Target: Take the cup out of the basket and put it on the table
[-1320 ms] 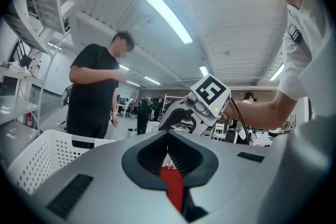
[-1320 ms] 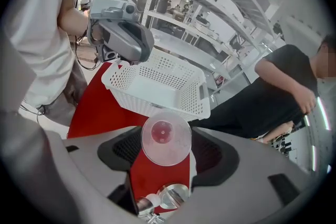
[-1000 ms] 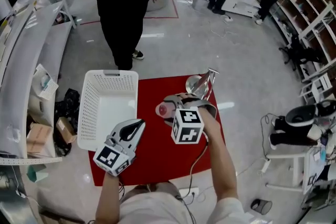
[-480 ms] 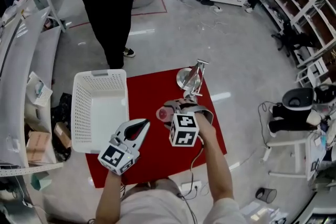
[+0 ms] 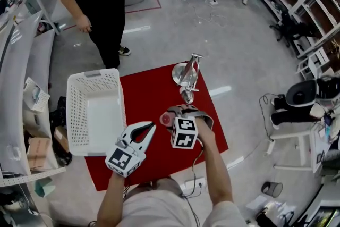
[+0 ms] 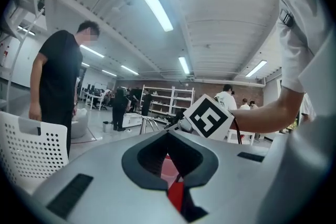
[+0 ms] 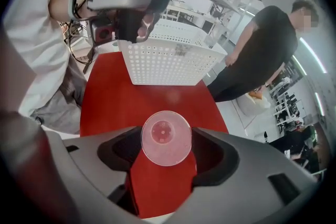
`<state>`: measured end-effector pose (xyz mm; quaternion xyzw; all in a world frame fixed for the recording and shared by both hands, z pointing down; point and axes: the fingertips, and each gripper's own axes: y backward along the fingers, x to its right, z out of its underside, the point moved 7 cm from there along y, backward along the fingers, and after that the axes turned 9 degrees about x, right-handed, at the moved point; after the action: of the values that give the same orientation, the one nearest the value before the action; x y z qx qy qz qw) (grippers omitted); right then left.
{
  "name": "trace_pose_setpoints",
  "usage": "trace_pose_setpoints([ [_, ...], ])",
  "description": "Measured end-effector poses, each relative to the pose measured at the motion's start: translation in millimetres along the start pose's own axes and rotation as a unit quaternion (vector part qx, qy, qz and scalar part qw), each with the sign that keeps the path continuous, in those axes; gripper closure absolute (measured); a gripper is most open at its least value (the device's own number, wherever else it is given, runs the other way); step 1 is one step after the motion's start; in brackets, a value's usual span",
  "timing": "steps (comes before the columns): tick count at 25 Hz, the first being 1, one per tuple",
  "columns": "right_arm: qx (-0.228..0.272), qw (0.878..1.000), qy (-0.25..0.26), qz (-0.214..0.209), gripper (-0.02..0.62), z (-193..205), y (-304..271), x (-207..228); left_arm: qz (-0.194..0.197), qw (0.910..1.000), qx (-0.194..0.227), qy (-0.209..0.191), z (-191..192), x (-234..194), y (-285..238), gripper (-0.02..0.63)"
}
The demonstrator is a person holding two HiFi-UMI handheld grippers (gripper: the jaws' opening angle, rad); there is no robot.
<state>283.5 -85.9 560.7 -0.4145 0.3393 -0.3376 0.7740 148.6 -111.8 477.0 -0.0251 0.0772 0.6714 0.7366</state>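
Note:
A clear plastic cup [image 5: 166, 119] hangs over the red table [image 5: 149, 90], to the right of the white basket [image 5: 93, 75]. My right gripper [image 5: 171, 116] is shut on it and points steeply down. In the right gripper view the cup's round base [image 7: 165, 134] faces the red tabletop [image 7: 131, 97], with a jaw on each side of the cup. My left gripper [image 5: 153, 126] is level beside the basket's near right corner, shut with nothing in it. In the left gripper view its tips [image 6: 168, 132] meet, and the right gripper's marker cube [image 6: 208, 117] shows just beyond.
A metal stand [image 5: 187, 73] sits at the table's far edge, behind the cup. The basket [image 7: 165, 63] looks empty. A person in black [image 5: 101, 2] stands beyond the basket. Grey shelving [image 5: 21, 61] runs along the left. Bare floor surrounds the table.
My right gripper has sunk toward the red table with the cup still in it. The left gripper has slid right, away from the basket. The person in black has stepped left.

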Motion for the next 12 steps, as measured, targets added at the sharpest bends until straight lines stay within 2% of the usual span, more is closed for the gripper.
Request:
trace_pose_setpoints([
  [12, -0.016, 0.999, -0.045, -0.023, 0.295, 40.5, -29.8, -25.2, 0.029, 0.9993, -0.009, 0.021, 17.3, 25.7, -22.5, 0.595],
])
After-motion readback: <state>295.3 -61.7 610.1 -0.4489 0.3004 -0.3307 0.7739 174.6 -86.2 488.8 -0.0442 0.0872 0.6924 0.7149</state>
